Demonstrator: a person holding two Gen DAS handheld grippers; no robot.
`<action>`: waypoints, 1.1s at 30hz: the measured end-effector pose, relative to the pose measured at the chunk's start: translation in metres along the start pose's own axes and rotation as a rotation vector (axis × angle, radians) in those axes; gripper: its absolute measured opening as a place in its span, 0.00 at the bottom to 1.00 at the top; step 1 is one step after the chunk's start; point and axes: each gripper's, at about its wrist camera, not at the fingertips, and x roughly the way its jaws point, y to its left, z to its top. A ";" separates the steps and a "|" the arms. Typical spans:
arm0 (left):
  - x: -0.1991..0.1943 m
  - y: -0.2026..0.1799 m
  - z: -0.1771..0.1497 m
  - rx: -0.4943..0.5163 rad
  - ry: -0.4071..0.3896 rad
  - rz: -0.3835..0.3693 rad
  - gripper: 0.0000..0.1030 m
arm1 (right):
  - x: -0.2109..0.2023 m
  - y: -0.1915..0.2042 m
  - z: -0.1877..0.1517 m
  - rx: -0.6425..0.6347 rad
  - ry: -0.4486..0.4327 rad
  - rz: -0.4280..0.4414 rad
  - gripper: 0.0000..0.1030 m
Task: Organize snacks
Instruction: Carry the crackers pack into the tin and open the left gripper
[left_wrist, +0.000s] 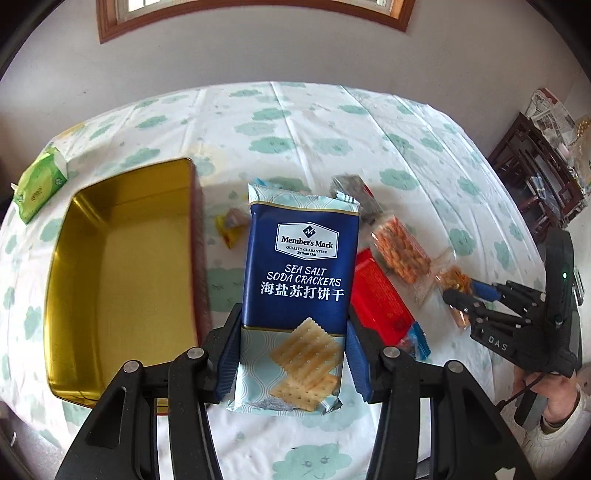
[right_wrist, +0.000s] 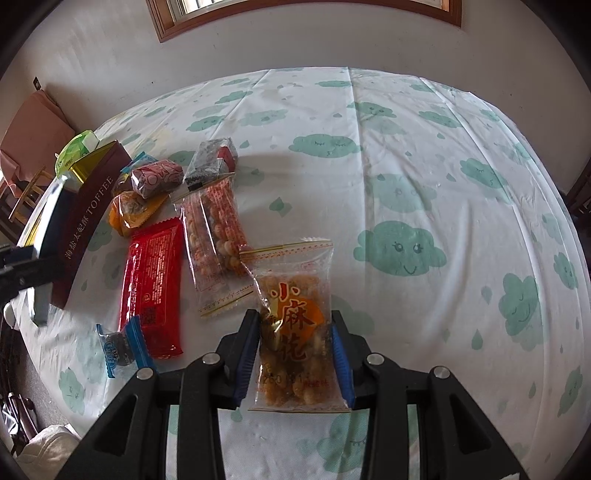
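Left gripper (left_wrist: 291, 328) is clamped on a glossy blue soda cracker pack (left_wrist: 295, 284) beside the gold-lined rectangular tin (left_wrist: 122, 258); right gripper (right_wrist: 295, 354) is clamped on a clear crinkled fried-twist packet (right_wrist: 295, 325), whose label is read only from the right wrist.

the left gripper (left_wrist: 291, 354) points steeply down, and its two blue pads press on both sides of a blue cracker pack (left_wrist: 299, 280), which stands upright between them. the right gripper (right_wrist: 295, 358) also points steeply down; its blue pads close on the sides of a clear bag of fried twists (right_wrist: 291, 325). in the left wrist view the right gripper (left_wrist: 456, 295) shows at the right edge, and the person's hand (left_wrist: 554, 398) holds its black handle from below.
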 end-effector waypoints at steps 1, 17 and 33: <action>-0.004 0.010 0.004 -0.011 -0.014 0.021 0.45 | 0.000 0.000 0.000 0.000 0.002 -0.002 0.38; 0.025 0.152 -0.016 -0.156 0.127 0.246 0.45 | 0.003 0.008 0.002 -0.011 0.023 -0.062 0.38; 0.043 0.160 -0.033 -0.161 0.176 0.262 0.45 | 0.004 0.009 0.003 0.013 0.024 -0.087 0.38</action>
